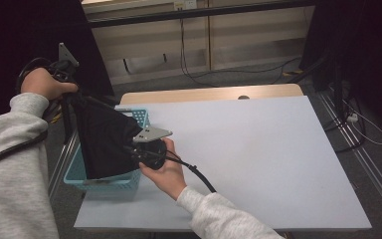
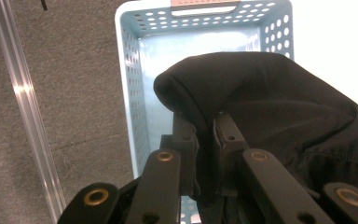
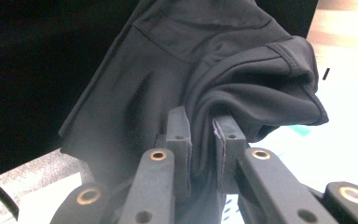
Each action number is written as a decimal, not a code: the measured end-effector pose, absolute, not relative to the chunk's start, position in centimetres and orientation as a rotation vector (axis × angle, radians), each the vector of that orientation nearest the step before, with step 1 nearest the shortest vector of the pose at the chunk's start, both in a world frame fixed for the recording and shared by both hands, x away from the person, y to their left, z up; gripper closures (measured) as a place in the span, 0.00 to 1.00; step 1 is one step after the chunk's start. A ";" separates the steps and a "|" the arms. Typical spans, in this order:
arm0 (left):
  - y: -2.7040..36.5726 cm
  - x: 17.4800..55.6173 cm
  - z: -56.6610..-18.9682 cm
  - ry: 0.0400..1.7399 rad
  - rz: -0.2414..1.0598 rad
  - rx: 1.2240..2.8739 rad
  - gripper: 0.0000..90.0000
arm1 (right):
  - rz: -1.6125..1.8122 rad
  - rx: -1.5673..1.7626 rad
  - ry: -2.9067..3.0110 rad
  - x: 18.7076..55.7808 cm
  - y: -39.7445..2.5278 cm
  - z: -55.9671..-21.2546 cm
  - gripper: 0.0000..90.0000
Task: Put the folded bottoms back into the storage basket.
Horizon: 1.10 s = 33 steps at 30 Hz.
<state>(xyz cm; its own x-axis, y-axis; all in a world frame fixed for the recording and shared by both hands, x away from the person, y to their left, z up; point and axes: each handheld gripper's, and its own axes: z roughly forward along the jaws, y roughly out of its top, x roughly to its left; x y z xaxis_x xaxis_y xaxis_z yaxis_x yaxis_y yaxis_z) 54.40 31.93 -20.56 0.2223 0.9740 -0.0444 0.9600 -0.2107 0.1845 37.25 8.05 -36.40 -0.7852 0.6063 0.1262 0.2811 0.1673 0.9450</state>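
Now, nearest the person's side: right gripper [image 1: 140,149] is clamped on a bunched fold of the black garment [image 1: 104,144], jaws nearly closed with cloth pinched between them. The right gripper view shows the fold squeezed between the pads and a hemmed edge drooping beyond.

Left gripper [image 1: 70,94] sits higher, past the table's left edge, jaws likewise pressed together on a rolled edge of the cloth; the left gripper view confirms the pinch.

Garment location: stretched between both grippers, hanging over and partly into the blue perforated basket [image 1: 142,118] at the table's left edge. Basket floor looks bare under it in the left gripper view [image 2: 200,44].

Step in hand, as I judge it: lifting the garment out of the basket, or lowering it in; direction cannot be told. If it is coming out, the next move calls for raising both ends together until the hem clears the rim, then swinging right over the open tabletop.

Table [image 1: 258,154]: pale sheet, wooden strip along the far edge. Beyond: grey floor, loose cables [image 1: 199,74], light wall panels, dark curtains.
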 end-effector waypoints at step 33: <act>29.7 51.9 -26.6 1.596 0.244 2.268 0.25 | 1.471 0.873 2.170 36.7 -3.2 -36.9 0.25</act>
<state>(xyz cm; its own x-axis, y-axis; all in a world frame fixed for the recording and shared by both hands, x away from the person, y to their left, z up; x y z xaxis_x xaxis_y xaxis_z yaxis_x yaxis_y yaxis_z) 51.95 29.71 -26.58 0.3482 0.9353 -0.0627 0.8740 -0.2998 0.3824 36.69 -3.22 -36.93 -0.7367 0.6754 0.0338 0.2816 0.2610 0.9234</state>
